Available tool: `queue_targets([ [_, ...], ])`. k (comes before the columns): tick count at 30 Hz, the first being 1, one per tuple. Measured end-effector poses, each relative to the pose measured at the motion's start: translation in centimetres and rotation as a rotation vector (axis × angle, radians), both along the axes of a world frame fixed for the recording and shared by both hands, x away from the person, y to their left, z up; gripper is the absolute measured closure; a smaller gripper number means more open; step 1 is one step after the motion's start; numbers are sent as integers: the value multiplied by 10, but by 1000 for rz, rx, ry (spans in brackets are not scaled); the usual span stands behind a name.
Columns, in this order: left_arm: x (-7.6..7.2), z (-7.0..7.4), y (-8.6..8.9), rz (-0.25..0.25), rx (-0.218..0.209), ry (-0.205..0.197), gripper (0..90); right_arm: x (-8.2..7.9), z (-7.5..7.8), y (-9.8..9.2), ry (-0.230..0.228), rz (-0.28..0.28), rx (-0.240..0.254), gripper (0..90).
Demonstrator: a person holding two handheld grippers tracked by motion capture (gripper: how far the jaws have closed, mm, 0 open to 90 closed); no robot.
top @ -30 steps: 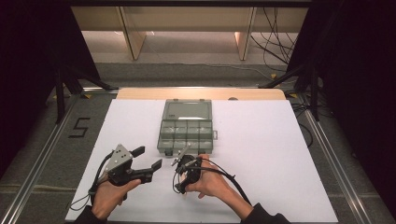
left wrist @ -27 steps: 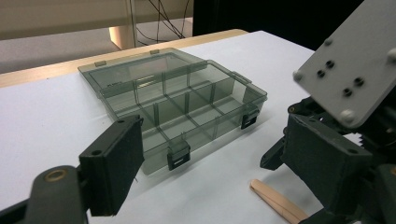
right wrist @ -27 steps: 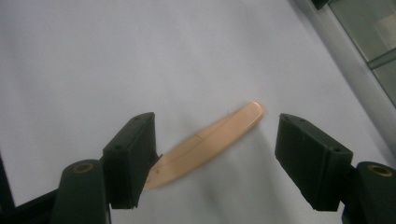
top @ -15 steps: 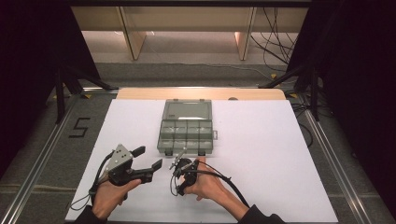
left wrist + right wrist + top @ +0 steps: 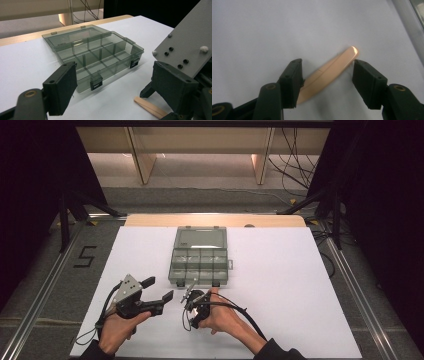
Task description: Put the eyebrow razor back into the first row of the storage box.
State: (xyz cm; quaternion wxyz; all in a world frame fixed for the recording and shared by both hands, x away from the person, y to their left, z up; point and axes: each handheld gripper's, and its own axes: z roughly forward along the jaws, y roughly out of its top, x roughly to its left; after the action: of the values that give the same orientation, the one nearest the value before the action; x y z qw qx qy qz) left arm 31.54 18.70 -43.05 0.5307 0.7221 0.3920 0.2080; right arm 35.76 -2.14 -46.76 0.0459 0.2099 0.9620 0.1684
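A short peach-coloured stick [image 5: 329,71] lies flat on the white table top. My right gripper [image 5: 328,65] points down at it and stands open, one jaw on each side, not touching it. In the high view the right gripper [image 5: 192,301] is just in front of a grey see-through compartment box [image 5: 200,257], whose lid lies open toward the back. My left gripper [image 5: 159,289] is held open to the left, aimed at the right one. In the left gripper view the box [image 5: 100,53] is ahead and the stick [image 5: 150,108] lies at the lower right.
A white sheet [image 5: 290,285] covers the table, with a wooden strip [image 5: 215,220] along its far edge. Metal rails [image 5: 45,285] run down both sides. Cables trail from both grippers toward the person. The box has two front latches [image 5: 96,83].
The right gripper has shifted a little to the left and down over the stick. The left gripper and the box have stayed where they were.
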Motion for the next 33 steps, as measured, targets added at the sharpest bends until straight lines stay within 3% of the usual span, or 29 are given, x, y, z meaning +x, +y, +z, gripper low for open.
queue_targets([
  [8,1,-1,1,5,6,3,201,3,1,-1,14,34,-4,496],
  [16,1,-1,1,4,6,-1,205,8,3,-4,17,53,-2,660],
  [18,1,-2,0,11,-12,8,205,9,3,-4,15,59,-6,702],
  [20,1,-2,0,4,9,2,206,9,3,-4,11,63,-9,737],
  [33,2,-2,1,5,0,6,209,11,7,-9,-4,92,17,744],
])
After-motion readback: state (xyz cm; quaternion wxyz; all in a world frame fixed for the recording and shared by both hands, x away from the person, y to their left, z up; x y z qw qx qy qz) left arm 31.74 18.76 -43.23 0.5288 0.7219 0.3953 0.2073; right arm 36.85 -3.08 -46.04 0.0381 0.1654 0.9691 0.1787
